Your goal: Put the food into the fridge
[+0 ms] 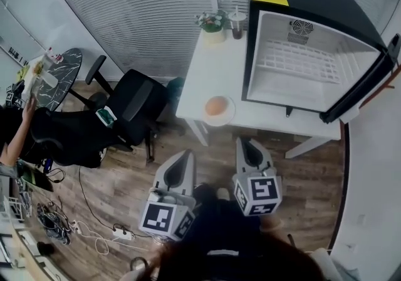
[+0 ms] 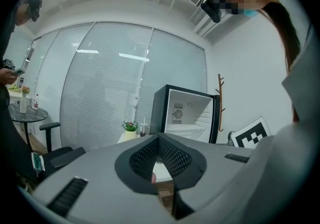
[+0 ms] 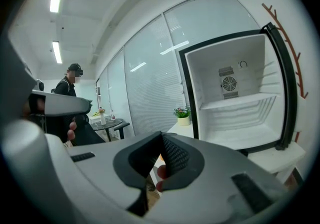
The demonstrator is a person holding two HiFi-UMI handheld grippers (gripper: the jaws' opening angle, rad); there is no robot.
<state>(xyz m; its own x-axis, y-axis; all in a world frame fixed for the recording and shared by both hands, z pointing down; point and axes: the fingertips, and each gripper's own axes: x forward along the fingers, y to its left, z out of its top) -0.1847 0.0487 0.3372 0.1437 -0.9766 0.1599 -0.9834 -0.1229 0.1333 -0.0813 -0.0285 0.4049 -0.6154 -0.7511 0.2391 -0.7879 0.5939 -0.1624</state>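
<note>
A round orange food item [image 1: 216, 106] lies on a white plate [image 1: 228, 116] at the front edge of the white table [image 1: 207, 73]. To its right on the table stands a small black fridge [image 1: 313, 66] with a white, bare interior. Its door [image 1: 366, 79] is swung open to the right. The fridge also shows in the left gripper view [image 2: 187, 115] and the right gripper view [image 3: 235, 103]. My left gripper [image 1: 186, 155] and right gripper [image 1: 243, 143] are below the table edge, short of the plate, pointing toward it. Both [image 2: 159, 137] [image 3: 161, 134] are shut and hold nothing.
A potted plant [image 1: 212, 24] and a cup with a straw [image 1: 237, 22] stand at the table's far edge. A black office chair [image 1: 135, 107] is left of the table, with a seated person [image 1: 19, 129] and a round dark table [image 1: 59, 76] beyond. Cables and a power strip [image 1: 119, 233] lie on the wooden floor.
</note>
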